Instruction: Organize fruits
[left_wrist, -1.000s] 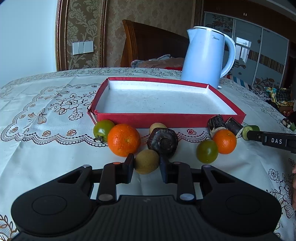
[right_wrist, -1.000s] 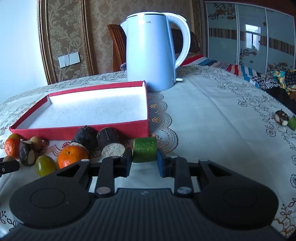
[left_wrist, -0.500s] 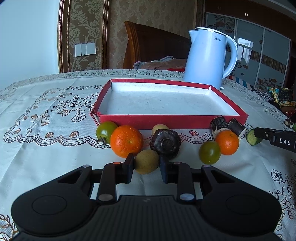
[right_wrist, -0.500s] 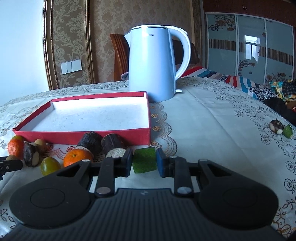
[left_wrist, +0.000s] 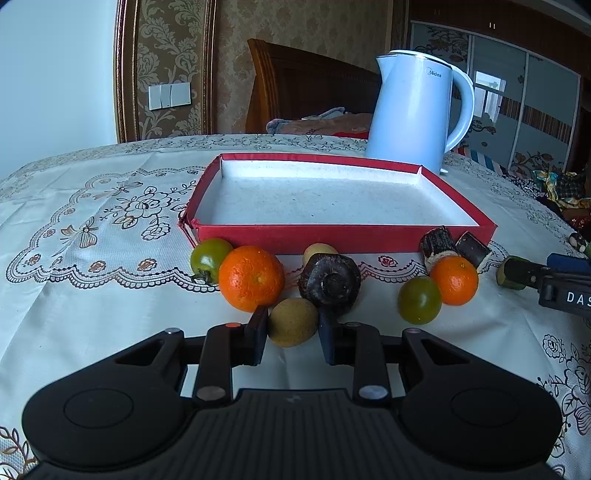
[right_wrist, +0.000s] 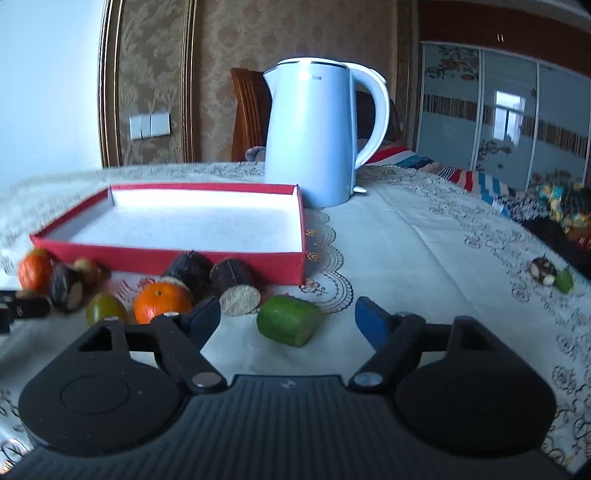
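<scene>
Left gripper (left_wrist: 291, 332) is clamped on the kiwi (left_wrist: 292, 322), right below the red tray (left_wrist: 340, 238). Only the right view shows the right gripper (right_wrist: 286, 319) spread wide around the loose green chunk (right_wrist: 290, 319), with bare tablecloth (right_wrist: 424, 240) rightward.

White kettle (left_wrist: 417, 110) on embroidered tablecloth (left_wrist: 92, 229)

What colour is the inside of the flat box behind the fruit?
White inside, with red cardboard walls: the shallow red box shows this best in the left wrist view.
</scene>
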